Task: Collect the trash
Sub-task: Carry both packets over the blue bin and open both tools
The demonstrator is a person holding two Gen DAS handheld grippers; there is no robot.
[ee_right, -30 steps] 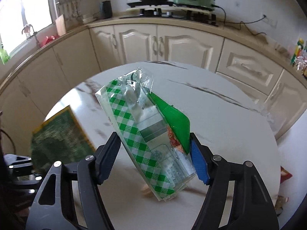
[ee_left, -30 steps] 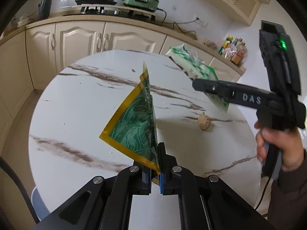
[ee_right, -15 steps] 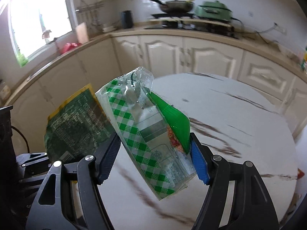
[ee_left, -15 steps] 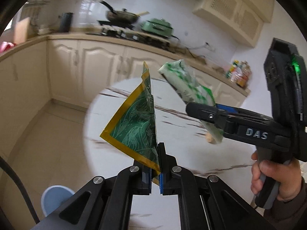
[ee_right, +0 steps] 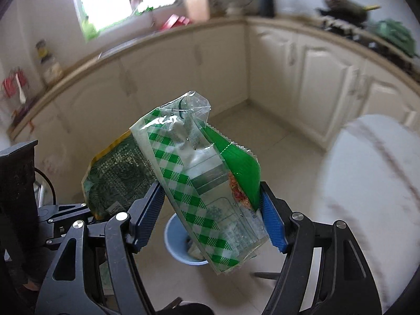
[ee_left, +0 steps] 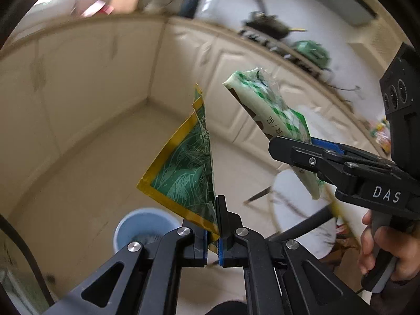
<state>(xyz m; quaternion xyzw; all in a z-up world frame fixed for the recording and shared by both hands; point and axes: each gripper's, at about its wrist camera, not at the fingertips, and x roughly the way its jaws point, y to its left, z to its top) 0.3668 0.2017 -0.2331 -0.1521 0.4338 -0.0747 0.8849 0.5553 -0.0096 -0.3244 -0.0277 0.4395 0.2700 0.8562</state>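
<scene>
My left gripper (ee_left: 214,225) is shut on a green wrapper with a yellow border (ee_left: 183,168), held upright in the air; it also shows in the right wrist view (ee_right: 118,176). My right gripper (ee_right: 210,212) is shut on a green-and-white checked plastic bag (ee_right: 199,178), also seen in the left wrist view (ee_left: 273,120), to the right of the green wrapper. A light blue bin (ee_left: 141,228) stands on the floor below both grippers; in the right wrist view the bin (ee_right: 178,246) lies just under the bag.
The round white marble table (ee_right: 372,189) is to the right, its legs over the tiled floor (ee_left: 92,157). Cream kitchen cabinets (ee_right: 288,60) run along the walls, with a wok and green pot on the counter (ee_right: 367,18).
Both grippers have swung left off the table with their wrappers held. The view now faces the floor and the blue bin, which sits closer and below.
</scene>
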